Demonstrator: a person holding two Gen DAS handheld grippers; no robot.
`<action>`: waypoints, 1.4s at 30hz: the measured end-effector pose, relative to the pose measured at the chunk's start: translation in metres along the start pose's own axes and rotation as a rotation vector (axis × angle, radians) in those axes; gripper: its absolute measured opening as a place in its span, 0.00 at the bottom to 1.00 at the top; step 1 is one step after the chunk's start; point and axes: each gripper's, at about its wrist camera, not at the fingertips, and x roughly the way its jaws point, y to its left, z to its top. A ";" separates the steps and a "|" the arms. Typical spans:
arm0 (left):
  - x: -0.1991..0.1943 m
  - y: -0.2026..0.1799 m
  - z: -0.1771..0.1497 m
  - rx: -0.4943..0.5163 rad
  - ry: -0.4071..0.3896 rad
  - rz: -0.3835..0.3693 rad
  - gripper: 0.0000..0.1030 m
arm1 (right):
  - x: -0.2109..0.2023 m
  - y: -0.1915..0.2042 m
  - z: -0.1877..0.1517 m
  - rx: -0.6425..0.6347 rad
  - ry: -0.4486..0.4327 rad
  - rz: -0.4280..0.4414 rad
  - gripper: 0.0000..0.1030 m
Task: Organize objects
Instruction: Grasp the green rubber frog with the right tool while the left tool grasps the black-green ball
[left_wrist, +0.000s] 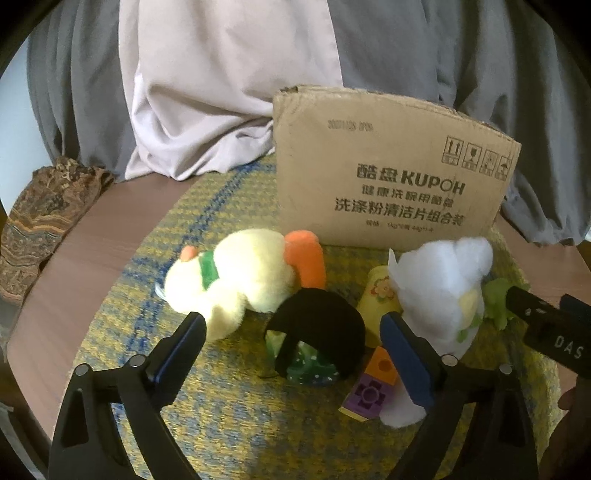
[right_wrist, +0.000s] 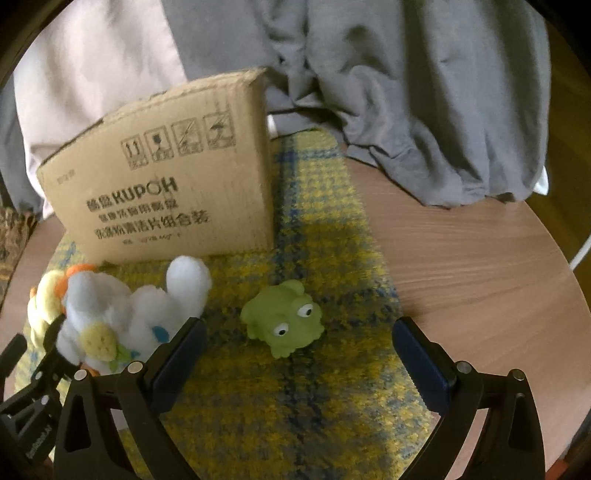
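A cardboard box (left_wrist: 391, 166) stands at the back of a yellow-blue woven mat (left_wrist: 229, 406); the box also shows in the right wrist view (right_wrist: 166, 184). In front of the box lie a yellow plush duck (left_wrist: 240, 277), a black band over a green dotted item (left_wrist: 317, 328), a yellow cup (left_wrist: 380, 295), a purple-orange block (left_wrist: 371, 387) and a white plush (left_wrist: 439, 291). My left gripper (left_wrist: 295, 332) is open, just before the black band. My right gripper (right_wrist: 299, 339) is open around a green frog toy (right_wrist: 282, 319) without touching it. The white plush (right_wrist: 129, 317) lies left of the frog.
The mat lies on a round wooden table (right_wrist: 480, 266). Grey and pale cloth (left_wrist: 221, 92) hangs behind the box. A patterned brown fabric (left_wrist: 40, 218) sits at the table's left edge. The right gripper's body (left_wrist: 546, 332) shows at the right of the left wrist view.
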 end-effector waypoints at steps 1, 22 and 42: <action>0.003 0.000 0.000 -0.002 0.013 -0.010 0.88 | 0.002 0.002 0.001 -0.007 0.006 0.000 0.98; 0.013 -0.014 -0.004 0.004 0.051 -0.118 0.78 | 0.044 0.003 0.003 -0.009 0.122 0.057 0.71; 0.025 0.005 -0.006 -0.055 0.073 -0.141 0.61 | 0.041 0.006 0.001 -0.019 0.102 0.081 0.54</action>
